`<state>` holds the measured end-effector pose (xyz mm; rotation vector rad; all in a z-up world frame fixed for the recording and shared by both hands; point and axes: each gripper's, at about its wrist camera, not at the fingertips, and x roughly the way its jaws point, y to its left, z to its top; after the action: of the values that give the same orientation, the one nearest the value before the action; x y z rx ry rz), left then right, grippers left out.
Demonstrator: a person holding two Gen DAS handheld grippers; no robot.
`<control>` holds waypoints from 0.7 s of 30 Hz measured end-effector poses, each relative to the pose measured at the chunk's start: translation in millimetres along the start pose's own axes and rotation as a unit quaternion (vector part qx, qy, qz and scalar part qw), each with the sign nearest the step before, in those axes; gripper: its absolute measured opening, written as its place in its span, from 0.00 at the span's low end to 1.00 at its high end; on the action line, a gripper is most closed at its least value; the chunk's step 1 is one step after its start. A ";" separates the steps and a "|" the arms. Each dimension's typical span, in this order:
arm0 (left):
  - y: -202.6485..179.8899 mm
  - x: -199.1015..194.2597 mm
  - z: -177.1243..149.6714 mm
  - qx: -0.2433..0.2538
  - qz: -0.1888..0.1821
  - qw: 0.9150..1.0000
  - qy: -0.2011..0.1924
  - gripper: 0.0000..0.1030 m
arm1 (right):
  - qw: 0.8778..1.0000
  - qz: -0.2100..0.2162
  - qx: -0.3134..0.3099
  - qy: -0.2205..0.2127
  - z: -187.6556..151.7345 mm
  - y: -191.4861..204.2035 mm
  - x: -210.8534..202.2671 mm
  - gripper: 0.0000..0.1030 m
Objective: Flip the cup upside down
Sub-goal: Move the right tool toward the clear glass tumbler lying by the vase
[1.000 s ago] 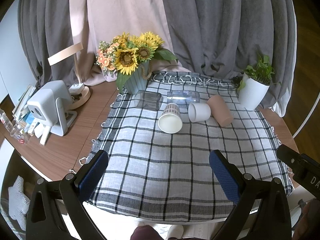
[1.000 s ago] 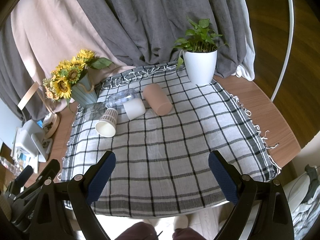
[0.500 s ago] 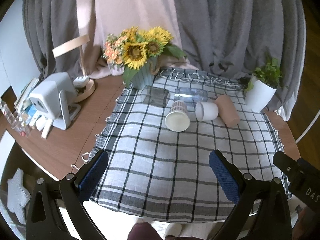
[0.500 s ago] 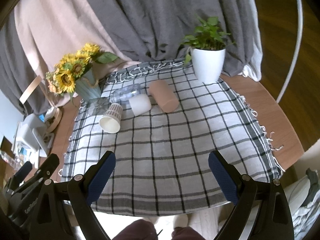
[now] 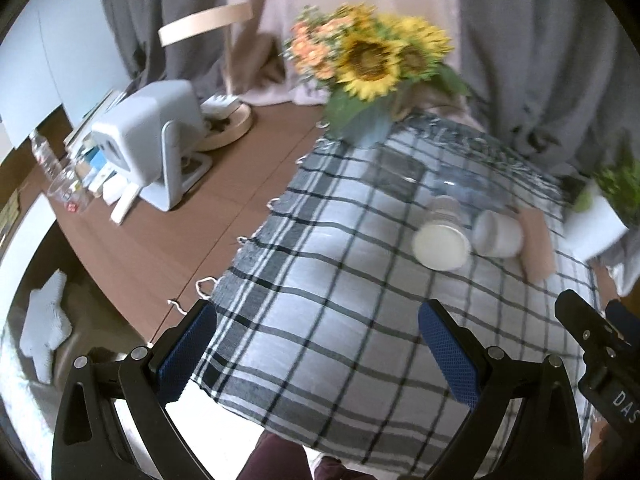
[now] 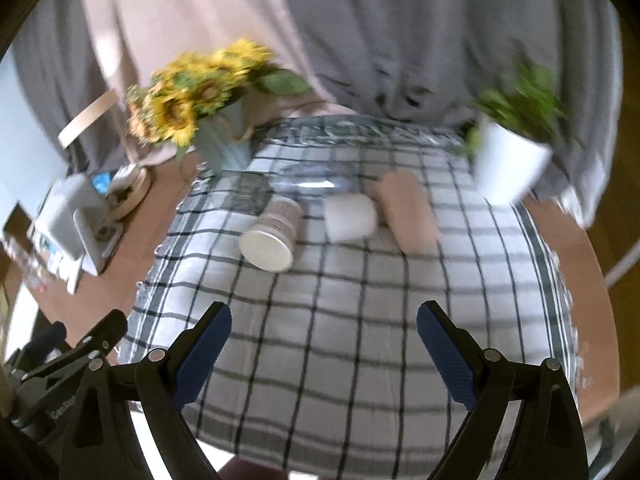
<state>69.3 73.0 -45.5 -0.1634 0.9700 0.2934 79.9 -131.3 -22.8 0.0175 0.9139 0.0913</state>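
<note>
A home living or dining corner. Round wooden table under a checked cloth, sunflower vase, potted plant, full-length grey and pink curtains, a star-shaped cushion on the floor.

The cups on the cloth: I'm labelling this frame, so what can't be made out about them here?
- Paper cup: printed pattern unreadable, motion blur in both wrist views.
- White cup: the right wrist view shows only its side, so its mouth is hidden.
- Clear bottle: outline smeared by blur and transparency.
- Pink cup: open end not visible, left wrist view.
</note>
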 end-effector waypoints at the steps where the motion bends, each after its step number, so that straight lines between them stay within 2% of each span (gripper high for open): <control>1: 3.0 7.5 4.3 -0.009 0.004 1.000 0.008 1.00 | 1.000 0.004 -0.016 0.003 5.7 6.7 6.5 0.91; 6: 17.7 37.7 21.4 -0.069 0.025 0.997 0.030 1.00 | 0.995 0.042 -0.086 0.039 41.0 37.5 46.9 0.91; 10: 23.5 65.1 36.2 -0.112 0.048 0.992 0.039 1.00 | 0.989 0.044 -0.132 0.053 67.3 57.3 81.5 0.91; 16: 21.2 101.1 53.7 -0.127 0.080 0.987 0.060 1.00 | 0.976 0.042 -0.197 0.085 96.3 80.9 133.6 0.91; 21: 16.2 130.6 67.9 -0.135 0.093 0.984 0.076 1.00 | 0.962 0.027 -0.259 0.087 109.8 101.4 166.6 0.91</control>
<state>186.8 129.0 -116.2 -0.3480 1.0969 0.5919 260.8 -13.3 -81.9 -0.4586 1.0436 0.3867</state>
